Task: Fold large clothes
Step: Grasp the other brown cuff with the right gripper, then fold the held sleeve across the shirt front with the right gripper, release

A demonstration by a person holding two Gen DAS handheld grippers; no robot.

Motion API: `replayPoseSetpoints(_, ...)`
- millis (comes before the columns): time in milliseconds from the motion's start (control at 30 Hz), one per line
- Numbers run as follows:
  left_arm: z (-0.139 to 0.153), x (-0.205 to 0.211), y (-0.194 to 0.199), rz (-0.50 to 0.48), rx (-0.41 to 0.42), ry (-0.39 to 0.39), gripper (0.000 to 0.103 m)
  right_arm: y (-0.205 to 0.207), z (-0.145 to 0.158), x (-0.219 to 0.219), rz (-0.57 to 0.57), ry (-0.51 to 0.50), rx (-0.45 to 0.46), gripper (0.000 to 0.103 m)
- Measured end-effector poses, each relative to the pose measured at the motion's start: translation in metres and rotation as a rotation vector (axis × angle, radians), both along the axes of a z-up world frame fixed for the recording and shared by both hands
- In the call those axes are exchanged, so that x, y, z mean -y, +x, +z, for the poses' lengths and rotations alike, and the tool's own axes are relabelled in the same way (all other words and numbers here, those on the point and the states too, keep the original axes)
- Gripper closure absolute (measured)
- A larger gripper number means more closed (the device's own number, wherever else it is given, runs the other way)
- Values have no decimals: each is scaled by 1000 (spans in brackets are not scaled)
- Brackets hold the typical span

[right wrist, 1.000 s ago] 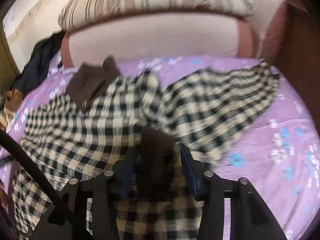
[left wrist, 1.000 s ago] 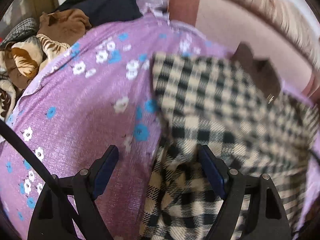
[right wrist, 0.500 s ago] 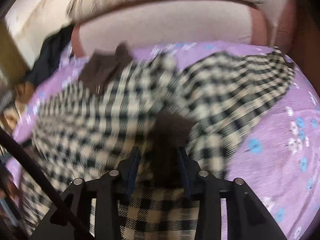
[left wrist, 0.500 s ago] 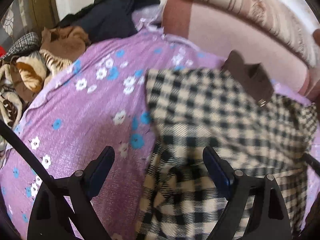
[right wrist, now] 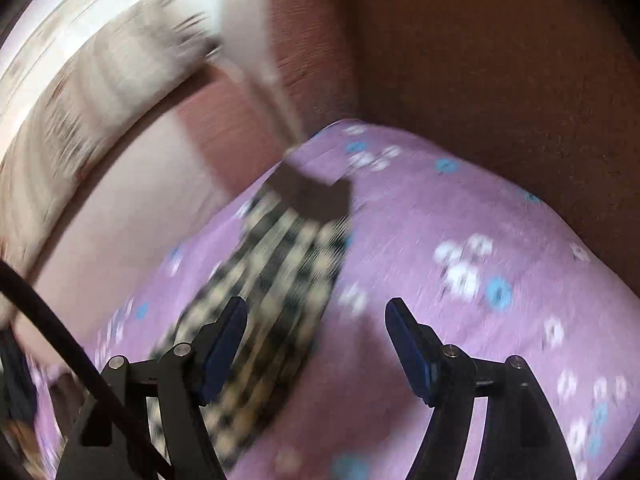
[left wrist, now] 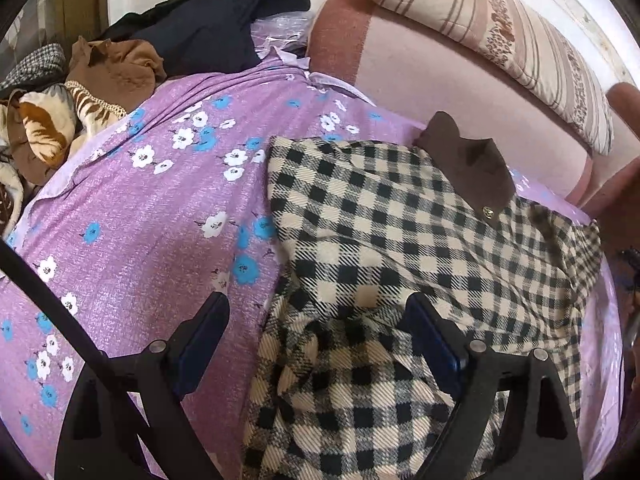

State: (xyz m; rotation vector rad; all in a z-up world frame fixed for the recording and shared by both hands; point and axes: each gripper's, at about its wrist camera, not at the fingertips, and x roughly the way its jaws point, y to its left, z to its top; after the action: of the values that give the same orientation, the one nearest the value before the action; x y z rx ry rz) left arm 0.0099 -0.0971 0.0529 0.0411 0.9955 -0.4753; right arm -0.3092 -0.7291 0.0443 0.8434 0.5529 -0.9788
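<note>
A black-and-cream checked coat (left wrist: 400, 240) with a brown collar (left wrist: 472, 168) lies on the purple flowered bedsheet (left wrist: 140, 220), partly folded over itself. My left gripper (left wrist: 316, 344) is open and hovers over the coat's near folded edge, touching nothing. In the blurred right wrist view my right gripper (right wrist: 316, 340) is open and empty above the sheet (right wrist: 460, 240), with a checked sleeve (right wrist: 272, 288) ending in a brown cuff (right wrist: 316, 196) lying just left of it.
A pile of other clothes (left wrist: 100, 72) sits at the far left of the bed. A pink headboard cushion (left wrist: 420, 72) and a striped pillow (left wrist: 500, 32) run along the back. A brown wall or bed panel (right wrist: 500, 60) stands to the right.
My right gripper has let go of the brown cuff, opened, and swung right over the sheet. My left gripper has stayed open and backed off slightly.
</note>
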Motion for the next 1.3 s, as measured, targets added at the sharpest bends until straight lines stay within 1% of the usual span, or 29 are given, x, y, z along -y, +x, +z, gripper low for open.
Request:
replayPoseSetpoints(100, -10, -1, 8, 14, -44, -8, 14, -3, -13, 33, -30, 20, 41, 27)
replayPoseSetpoints(200, -19, -1, 14, 28, -81, -17, 14, 7, -22, 54, 8, 24, 48, 27)
replayPoseSetpoints(233, -20, -1, 15, 31, -84, -18, 14, 14, -24, 57, 24, 16, 38, 27)
replayPoseSetpoints(300, -23, -1, 16, 41, -78, -10, 14, 33, -36, 61, 54, 4, -8, 27)
replayPoseSetpoints(333, -24, -1, 17, 44, -74, -4, 14, 39, -36, 58, 53, -23, -33, 32)
replayPoseSetpoints(367, -25, -1, 17, 46, -71, 1, 14, 45, -36, 57, 57, -55, -58, 57)
replayPoseSetpoints(433, -27, 0, 19, 50, -71, 9, 14, 51, -36, 56, 77, -59, -90, 93)
replayPoseSetpoints(533, -27, 0, 20, 49, -78, 11, 14, 41, -24, 46, 92, -88, -65, 93)
replayPoseSetpoints(600, -23, -2, 19, 49, -68, 1, 14, 21, -6, 40, 75, -120, -30, 94)
replayPoseSetpoints(700, -13, -5, 16, 53, -39, -22, 14, -6, 16, 31, 62, -121, 17, 93)
replayPoseSetpoints(800, -6, -7, 11, 50, -16, -32, 14, -16, 30, 20, 75, -113, 9, 93)
replayPoseSetpoints(933, -2, -6, 8, 36, -11, -29, 14, -13, 57, -8, 135, -136, 29, 93)
replayPoseSetpoints(1067, 2, -10, 10, 43, -9, -44, 14, 10, 99, -58, 275, -186, 65, 93)
replayPoseSetpoints(1200, 6, -15, 11, 59, 2, -52, 14, 43, 144, -128, 449, -242, 91, 93)
replayPoseSetpoints(1300, 8, -19, 13, 69, 5, -55, 14, 70, 163, -181, 572, -259, 104, 93)
